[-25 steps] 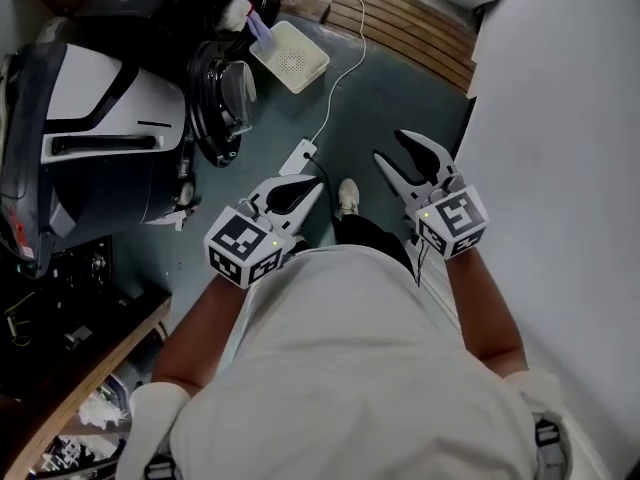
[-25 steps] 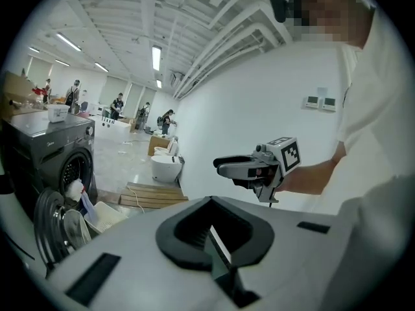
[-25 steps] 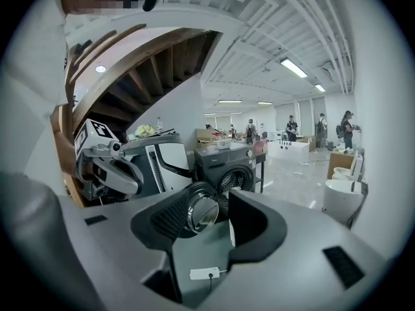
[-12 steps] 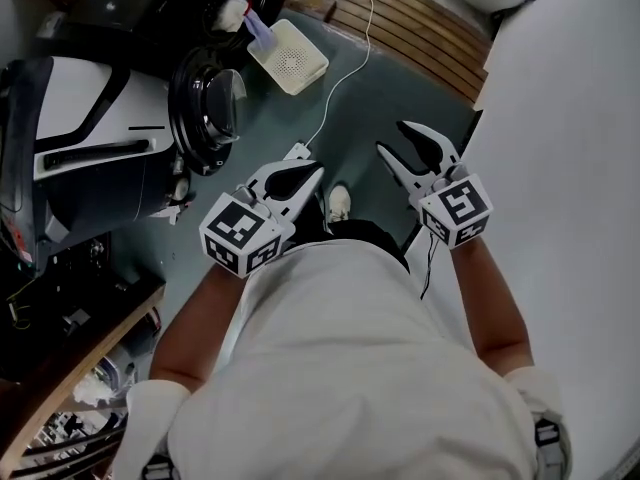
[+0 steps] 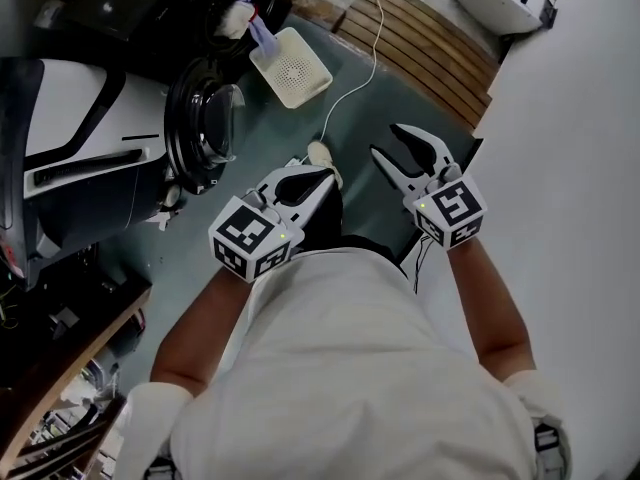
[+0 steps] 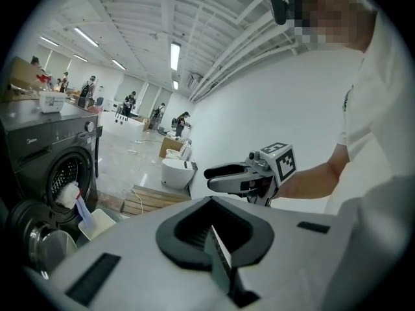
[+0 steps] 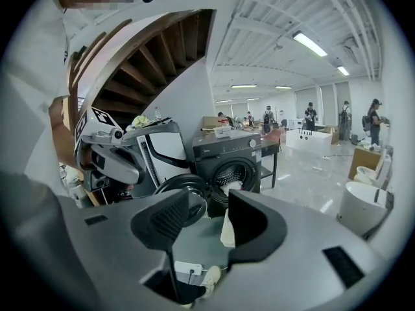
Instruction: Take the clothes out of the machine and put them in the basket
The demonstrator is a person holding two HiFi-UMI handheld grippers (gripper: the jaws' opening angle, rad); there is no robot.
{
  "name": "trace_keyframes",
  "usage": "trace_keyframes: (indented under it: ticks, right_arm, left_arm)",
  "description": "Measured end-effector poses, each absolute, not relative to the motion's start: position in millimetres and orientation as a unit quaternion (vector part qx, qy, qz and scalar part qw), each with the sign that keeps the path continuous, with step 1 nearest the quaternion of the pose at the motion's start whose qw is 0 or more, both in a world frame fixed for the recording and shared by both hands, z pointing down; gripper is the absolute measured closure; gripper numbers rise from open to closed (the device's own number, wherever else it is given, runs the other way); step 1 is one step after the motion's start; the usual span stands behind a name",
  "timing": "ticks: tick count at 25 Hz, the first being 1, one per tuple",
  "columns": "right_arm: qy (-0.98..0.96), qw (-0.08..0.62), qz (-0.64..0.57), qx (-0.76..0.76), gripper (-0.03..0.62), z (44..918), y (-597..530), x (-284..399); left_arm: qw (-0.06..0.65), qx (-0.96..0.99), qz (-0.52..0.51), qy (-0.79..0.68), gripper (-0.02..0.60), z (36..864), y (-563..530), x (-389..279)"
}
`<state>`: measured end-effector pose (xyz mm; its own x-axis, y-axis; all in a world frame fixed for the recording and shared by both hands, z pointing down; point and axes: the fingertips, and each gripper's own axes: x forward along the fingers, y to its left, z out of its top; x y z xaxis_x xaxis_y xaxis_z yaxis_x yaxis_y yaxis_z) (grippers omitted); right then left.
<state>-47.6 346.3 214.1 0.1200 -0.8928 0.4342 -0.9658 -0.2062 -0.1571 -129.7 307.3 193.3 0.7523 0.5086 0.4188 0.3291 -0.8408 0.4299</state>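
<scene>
The person is walking toward the machine [image 5: 130, 6]. Over the last second its open door [image 5: 205, 118] and the basket [image 5: 290, 63] on the floor have been drawing closer to both tongs. The left tongs [image 5: 318, 178] are staying pressed together and empty. The right tongs [image 5: 392, 146] are staying partly apart, with nothing between them. The clothes [image 5: 240, 13] are still lying in the drum mouth at the upper left, so unloading is only now coming within reach. The floor [image 5: 400, 98] is green, with a wooden pallet [image 5: 430, 48] at the upper right. The room is a bright hall where distant people are standing.

White and purple clothes [image 5: 245, 16] are being held in the mouth of the dark machine [image 7: 224, 151], its door [image 5: 205, 118] open; a white basket [image 5: 292, 66] is being kept just before the machine.
</scene>
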Motion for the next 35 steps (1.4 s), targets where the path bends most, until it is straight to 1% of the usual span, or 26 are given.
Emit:
trace_keyframes:
  ticks: [9, 16, 20, 28, 35]
  right_arm:
    - [-0.677, 0.107, 0.242, 0.687, 0.419, 239, 234, 40]
    - [-0.72, 0.126, 0.233, 0.642, 0.392, 253, 145, 86]
    - [-0.738, 0.144, 0.238, 0.614, 0.388, 275, 102, 106]
    - [-0.78, 0.193, 0.25, 0.54, 0.382, 357, 3, 145]
    - [-0.801, 0.235, 0.251, 0.49, 0.357, 443, -79, 184]
  left_arm:
    - [0.203, 0.931, 0.257, 0.162, 0.584, 210, 218, -43]
    - [0.222, 0.935, 0.251, 0.114, 0.584, 221, 158, -3]
    - [0.236, 0.937, 0.242, 0.086, 0.584, 230, 132, 11]
    - [0.272, 0.934, 0.232, 0.005, 0.584, 270, 76, 41]
    - [0.305, 0.926, 0.215, -0.059, 0.584, 310, 37, 77]
